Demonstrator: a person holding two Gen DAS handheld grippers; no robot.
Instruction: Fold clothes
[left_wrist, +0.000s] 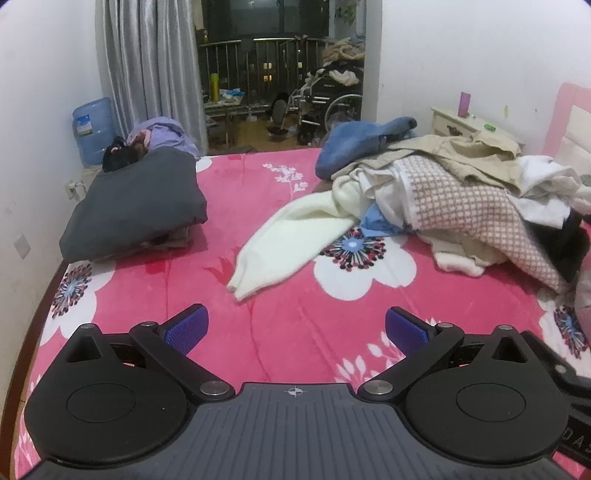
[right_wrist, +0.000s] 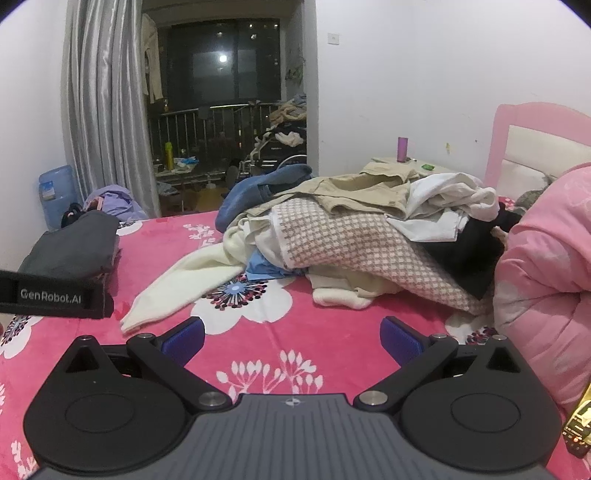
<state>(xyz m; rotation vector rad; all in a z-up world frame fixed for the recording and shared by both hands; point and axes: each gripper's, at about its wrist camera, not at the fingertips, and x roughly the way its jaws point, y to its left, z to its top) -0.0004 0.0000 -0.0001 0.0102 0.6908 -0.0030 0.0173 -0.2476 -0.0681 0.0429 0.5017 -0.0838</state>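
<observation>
A heap of unfolded clothes (left_wrist: 461, 192) lies on the right of the bed, also in the right wrist view (right_wrist: 362, 236). A cream garment (left_wrist: 284, 240) trails out of it toward me (right_wrist: 184, 284). A folded dark grey garment (left_wrist: 136, 206) tops a small stack at the left (right_wrist: 74, 247). My left gripper (left_wrist: 295, 328) is open and empty above the pink floral blanket (left_wrist: 258, 332). My right gripper (right_wrist: 291, 336) is open and empty, short of the heap. The left gripper's black body (right_wrist: 51, 295) shows at the right wrist view's left edge.
A pink quilt (right_wrist: 546, 280) bulges at the right. A pink headboard (right_wrist: 535, 144) and a nightstand (left_wrist: 465, 125) with a purple cup (left_wrist: 464, 104) stand behind the heap. A water jug (left_wrist: 92, 129) and purple laundry (left_wrist: 162, 134) sit by the left wall.
</observation>
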